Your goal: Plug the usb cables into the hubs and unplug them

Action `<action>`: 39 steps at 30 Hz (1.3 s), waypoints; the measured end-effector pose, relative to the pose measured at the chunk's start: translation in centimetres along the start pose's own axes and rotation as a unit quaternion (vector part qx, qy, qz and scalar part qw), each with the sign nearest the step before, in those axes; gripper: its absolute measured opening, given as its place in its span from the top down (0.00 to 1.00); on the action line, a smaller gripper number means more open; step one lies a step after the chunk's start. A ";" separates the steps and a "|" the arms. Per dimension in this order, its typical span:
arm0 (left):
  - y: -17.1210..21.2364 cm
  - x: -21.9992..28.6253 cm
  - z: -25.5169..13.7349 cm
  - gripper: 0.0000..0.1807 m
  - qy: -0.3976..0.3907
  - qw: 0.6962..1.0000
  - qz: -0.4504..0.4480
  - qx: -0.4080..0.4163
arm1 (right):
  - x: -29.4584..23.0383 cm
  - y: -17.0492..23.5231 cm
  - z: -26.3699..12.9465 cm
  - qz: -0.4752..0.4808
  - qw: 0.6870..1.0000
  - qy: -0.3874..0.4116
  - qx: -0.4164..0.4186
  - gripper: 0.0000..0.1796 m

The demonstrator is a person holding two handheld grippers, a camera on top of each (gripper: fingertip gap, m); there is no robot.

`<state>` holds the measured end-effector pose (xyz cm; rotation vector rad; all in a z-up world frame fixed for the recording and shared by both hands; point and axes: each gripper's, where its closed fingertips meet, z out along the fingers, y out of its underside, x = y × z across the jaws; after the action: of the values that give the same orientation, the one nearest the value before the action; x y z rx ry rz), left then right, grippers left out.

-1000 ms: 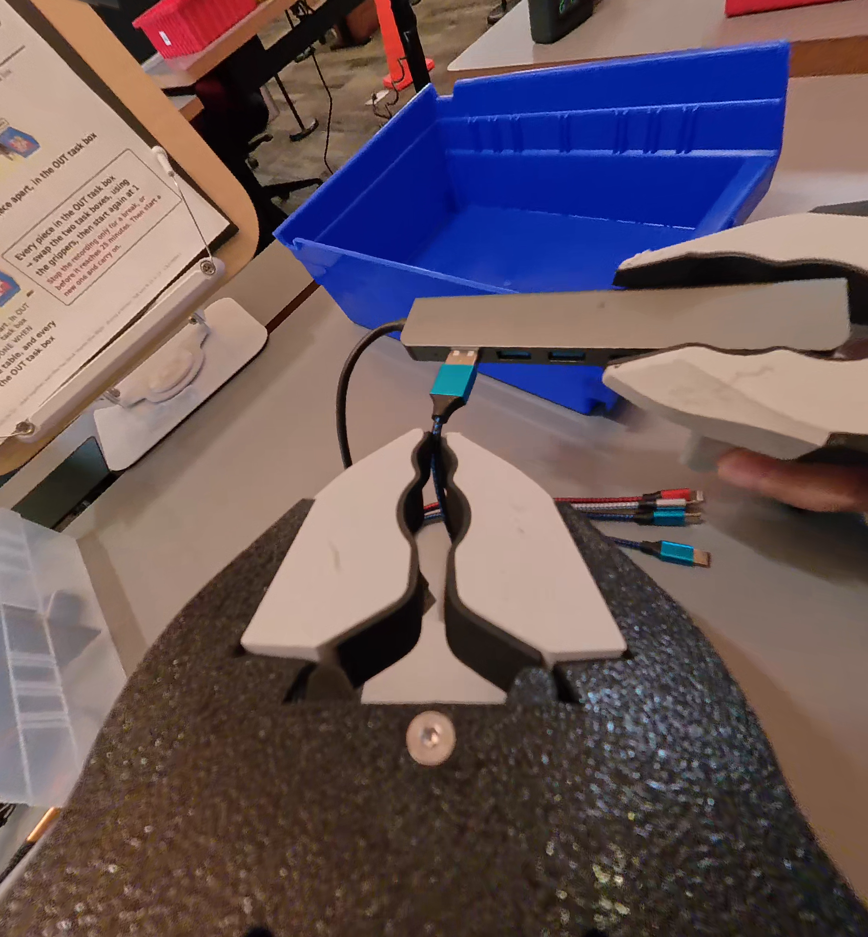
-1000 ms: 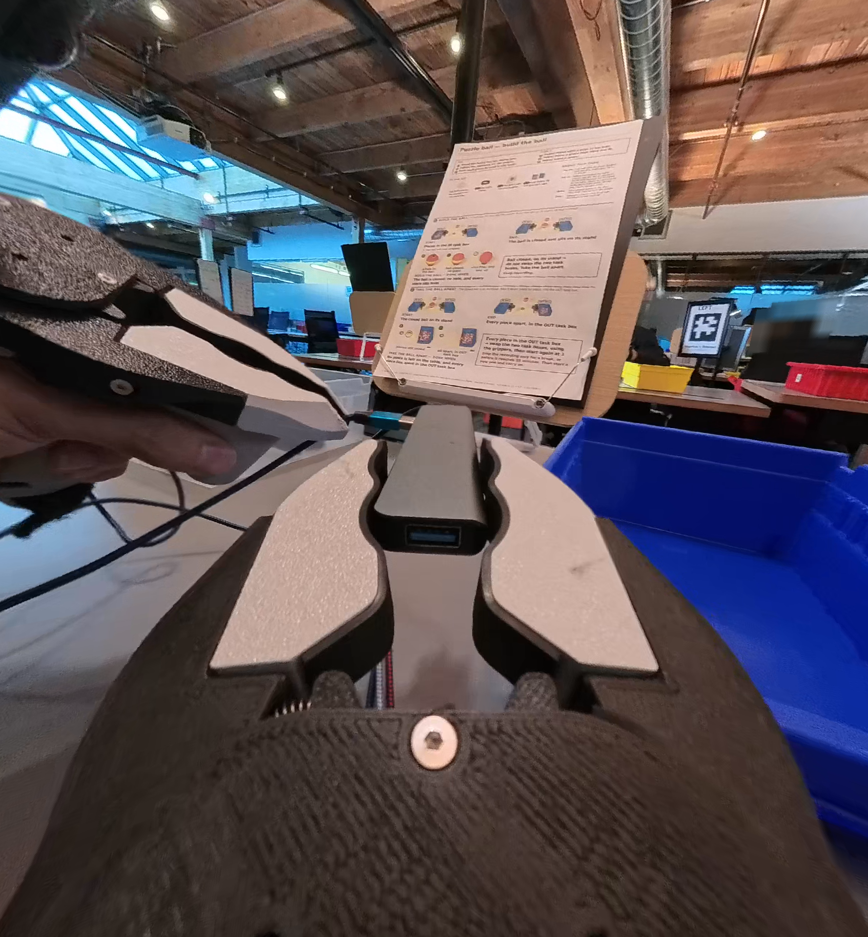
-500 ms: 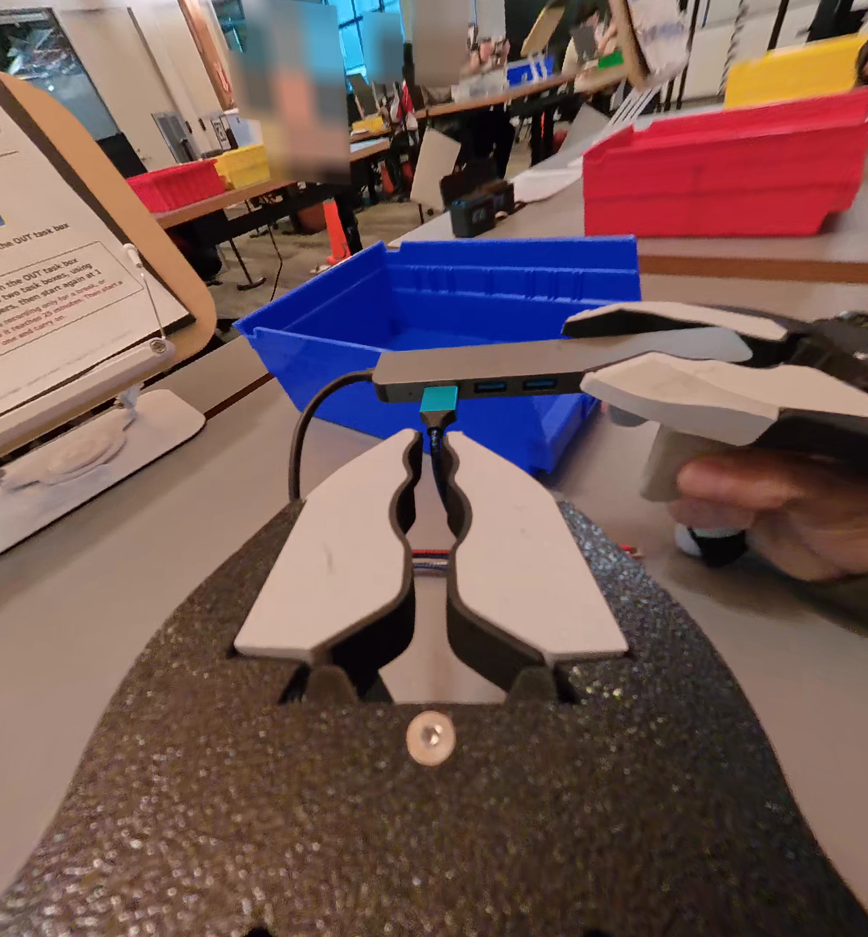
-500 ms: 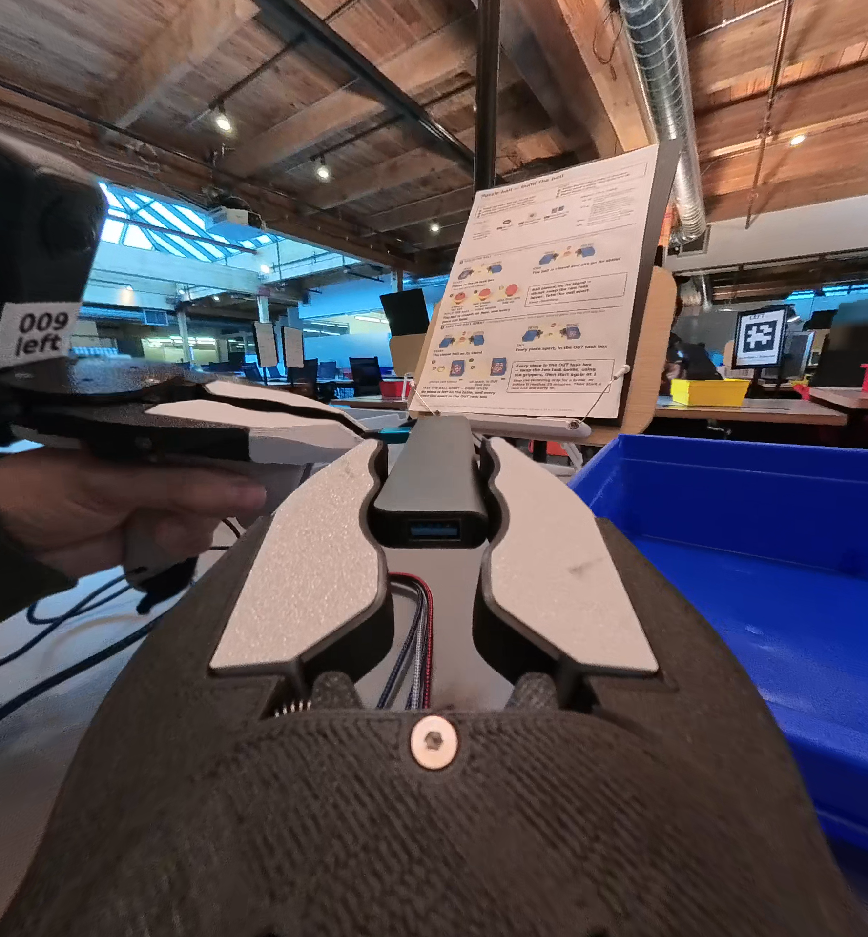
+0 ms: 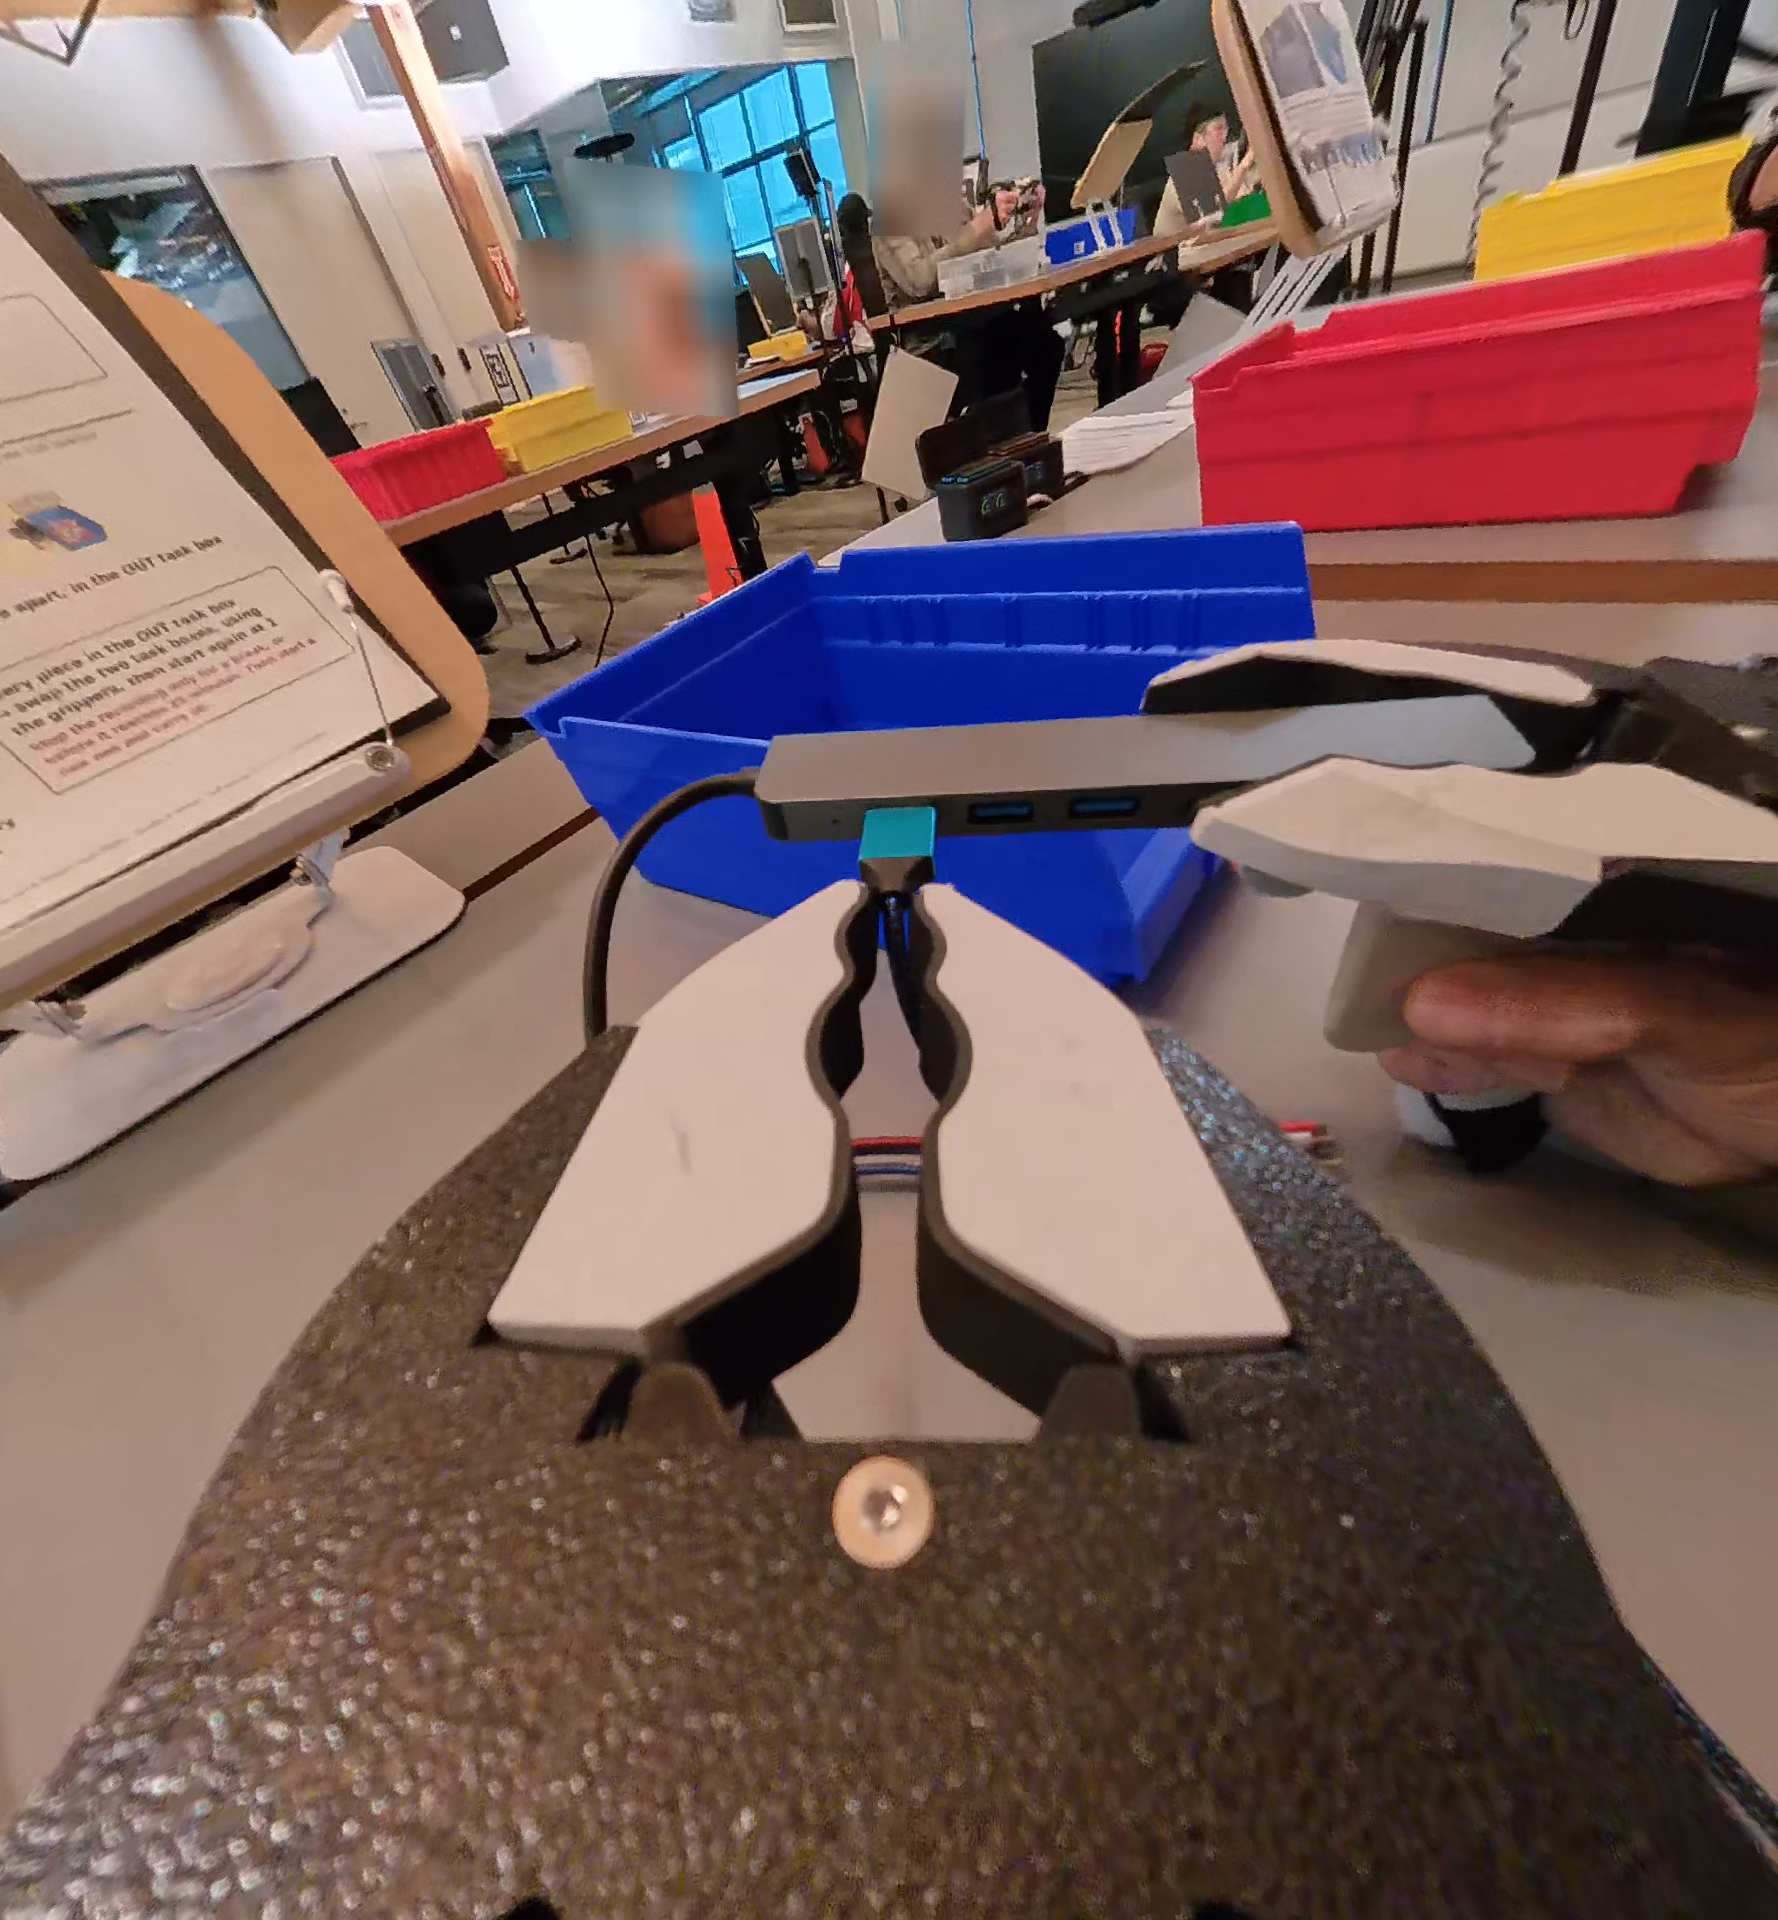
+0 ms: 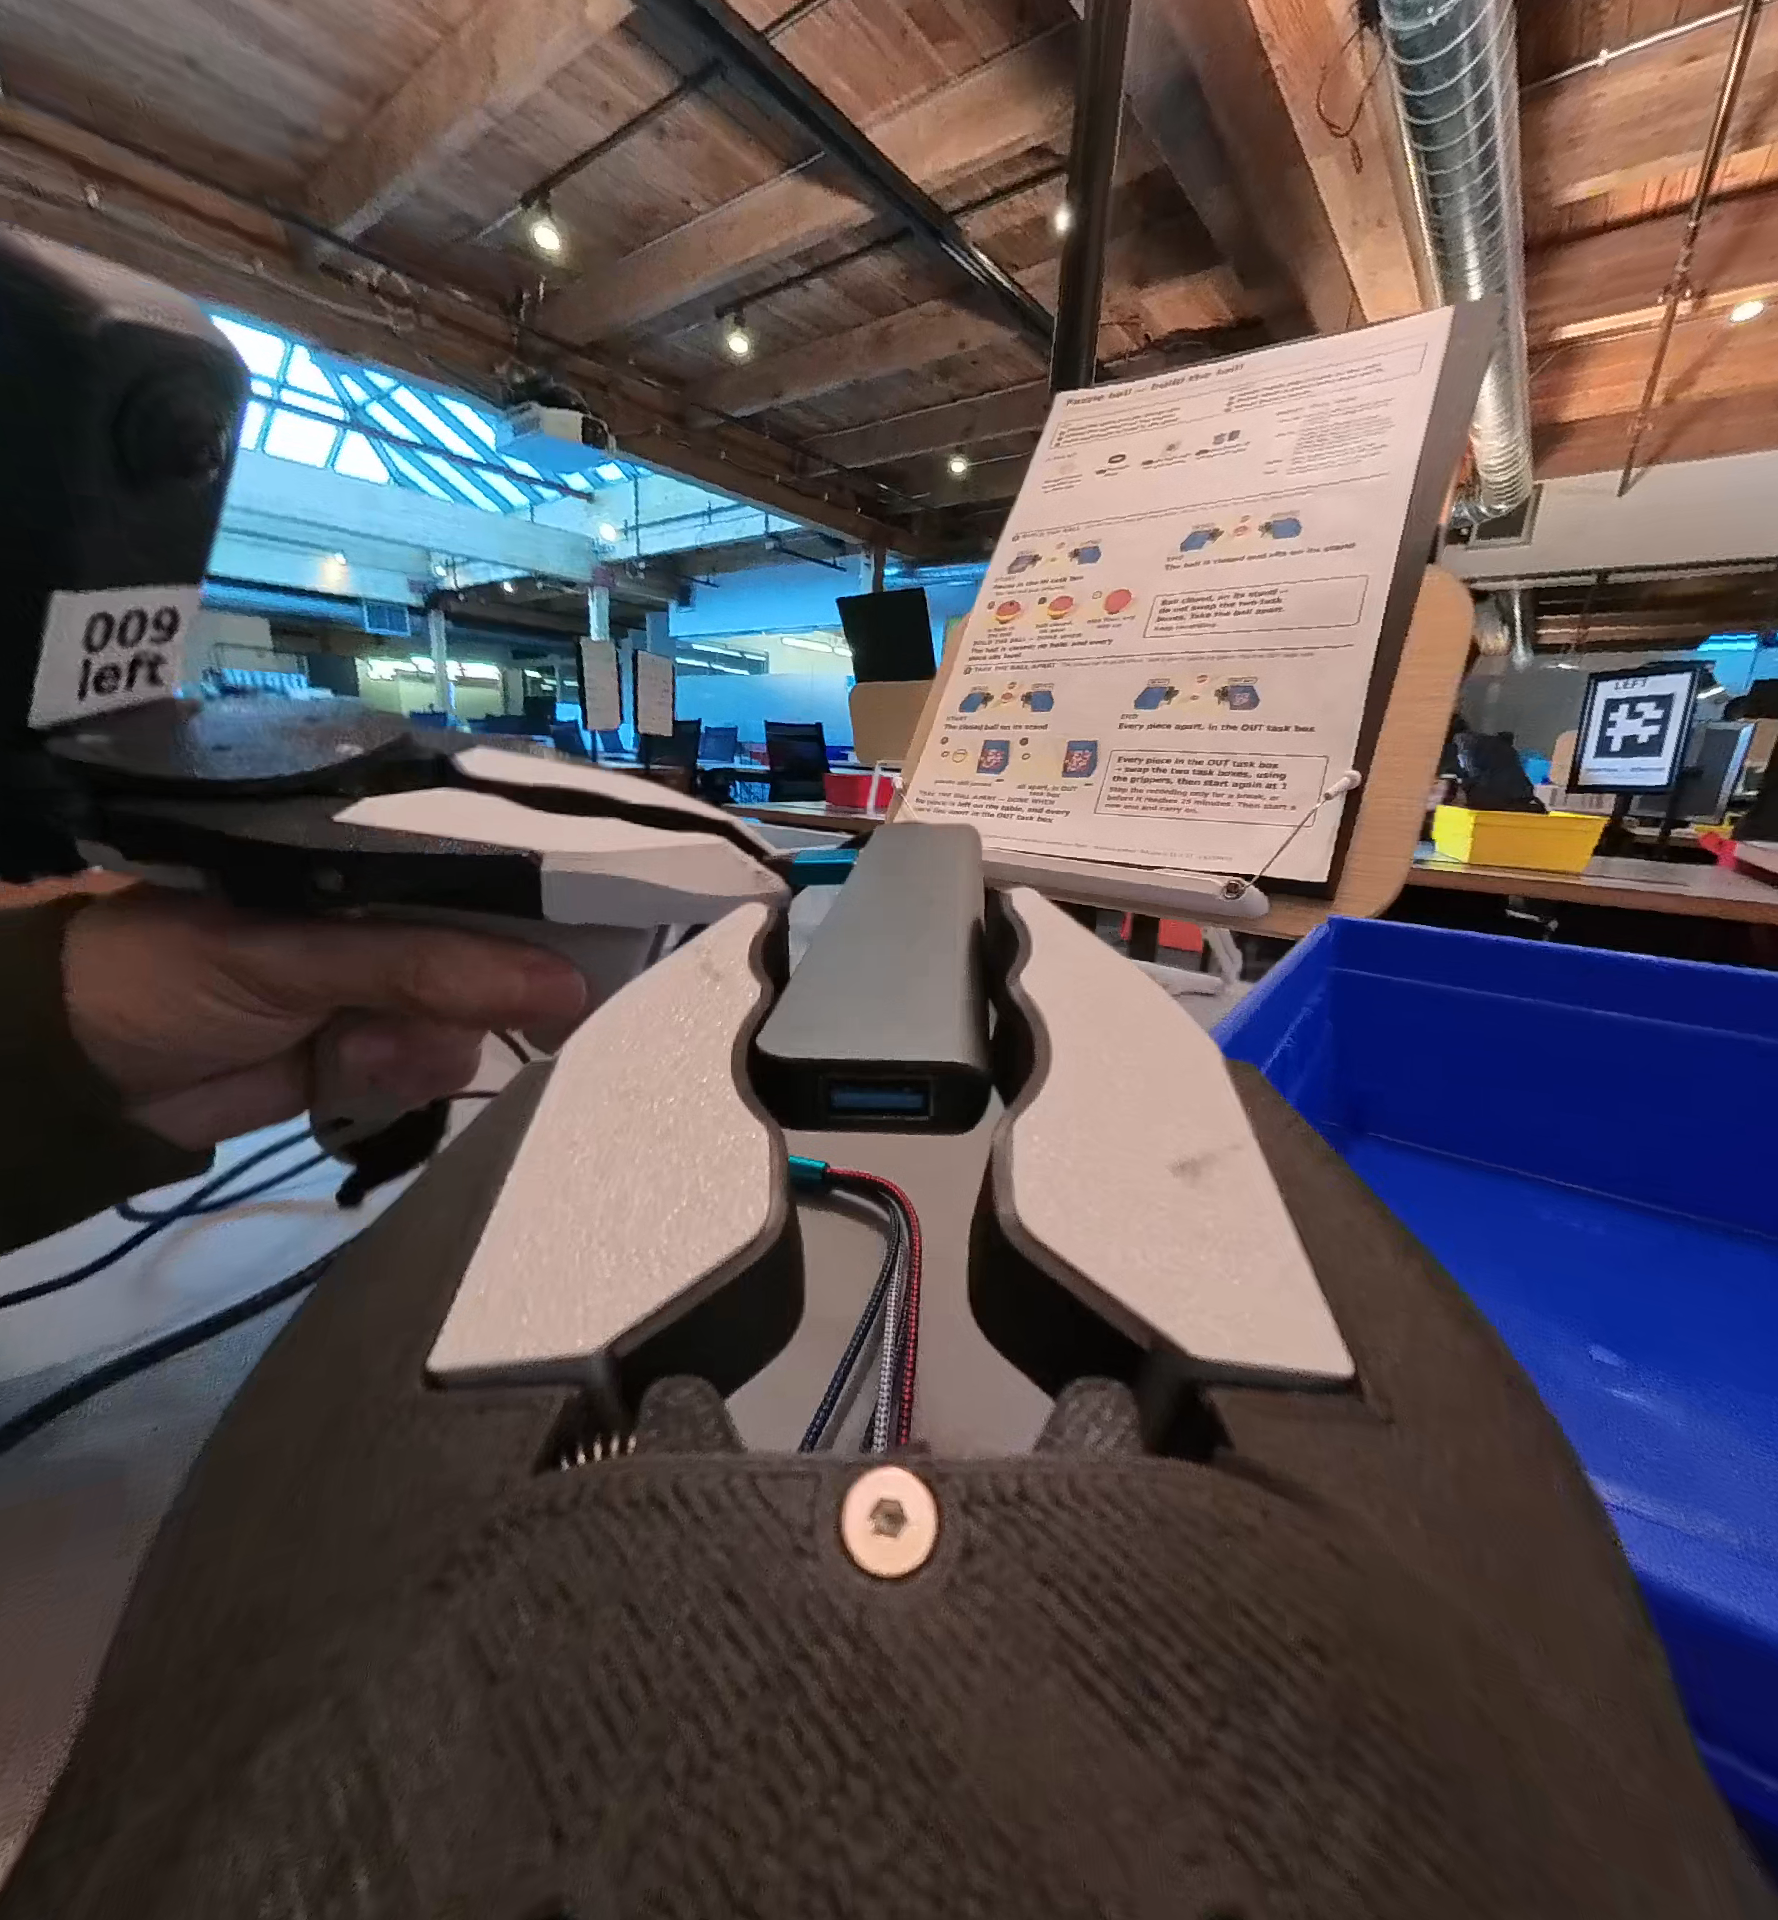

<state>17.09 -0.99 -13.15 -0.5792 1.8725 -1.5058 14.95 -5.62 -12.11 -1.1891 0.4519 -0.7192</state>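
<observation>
Right-hand end of the hub hidden between fingers; instruction sheet cut off at the left edge; background people blurred.

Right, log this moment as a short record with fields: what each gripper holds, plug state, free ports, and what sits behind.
left gripper: shut on the dark braided cable, just behind its teal metal USB plug
right gripper: shut on the slim grey metal USB hub, held level above the table
plug state: teal plug seated in the hub's side port nearest the hub's own black lead
free ports: two blue side ports, one blue end port
behind: blue plastic bin
</observation>
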 end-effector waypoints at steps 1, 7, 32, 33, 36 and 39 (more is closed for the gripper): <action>0.0 -0.2 0.0 0.98 -0.001 1.000 0.010 -0.005 | -0.1 0.1 0.1 -0.005 1.000 0.000 -0.003 0.79; 0.3 -0.4 0.0 0.98 0.026 1.000 0.001 0.009 | -0.5 0.2 0.3 -0.030 1.000 0.000 -0.008 0.78; 5.4 -4.0 -16.6 0.75 -0.121 0.972 -0.056 -0.195 | 4.2 -0.3 -1.4 -0.049 0.988 0.147 -0.003 0.80; 4.2 -4.2 -17.7 0.74 -0.128 0.976 -0.068 -0.163 | 4.0 -0.3 -1.3 -0.055 0.988 0.144 -0.006 0.80; 5.6 -3.8 -20.3 0.65 -0.115 0.962 -0.113 -0.219 | 3.6 -0.1 -1.0 -0.065 0.989 0.131 -0.015 0.80; 8.6 -0.5 -21.2 0.58 -0.041 0.938 -0.169 -0.299 | 3.6 -0.2 -1.1 -0.064 0.989 0.134 -0.010 0.80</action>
<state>2.59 15.82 -18.74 -1.2751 2.2467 -1.0566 16.69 -9.01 -12.14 -1.1523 0.6109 -0.9928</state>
